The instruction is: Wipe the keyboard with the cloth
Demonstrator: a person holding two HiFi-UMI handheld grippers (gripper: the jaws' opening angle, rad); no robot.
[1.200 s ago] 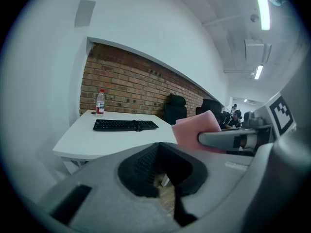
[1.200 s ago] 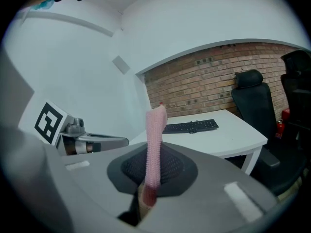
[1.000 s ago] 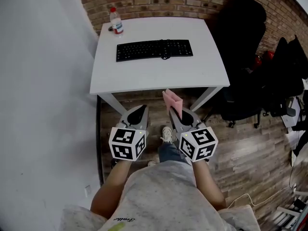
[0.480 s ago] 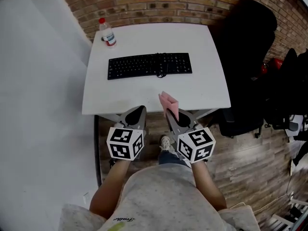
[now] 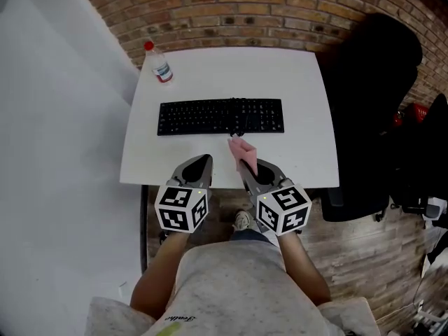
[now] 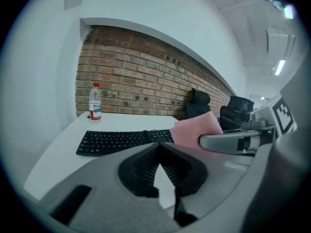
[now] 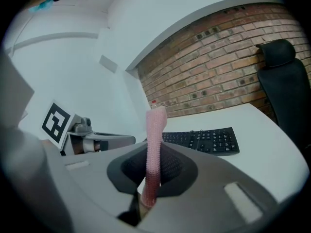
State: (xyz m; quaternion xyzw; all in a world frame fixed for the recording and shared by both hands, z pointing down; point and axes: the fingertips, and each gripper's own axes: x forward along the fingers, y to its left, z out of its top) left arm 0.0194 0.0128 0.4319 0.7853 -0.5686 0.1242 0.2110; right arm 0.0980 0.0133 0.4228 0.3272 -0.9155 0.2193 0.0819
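White surface (image 5: 210, 68): keyboard (image 5: 220, 116) lies sideways just past the right claw (image 5: 243, 165) pinching the cloth (image 5: 242, 148); left claw (image 5: 201, 161) closed, empty.

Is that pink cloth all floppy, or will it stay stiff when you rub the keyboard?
Pinched in the right gripper, the pink knobbly cloth stands up without drooping, so it's probably thickish, not limp. Being soft fabric, it should bend over the keys of the black keyboard. Likely very light.

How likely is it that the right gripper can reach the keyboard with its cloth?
Probably yes: the right gripper, shut on the cloth, hangs just short of the keyboard, with nothing between them.
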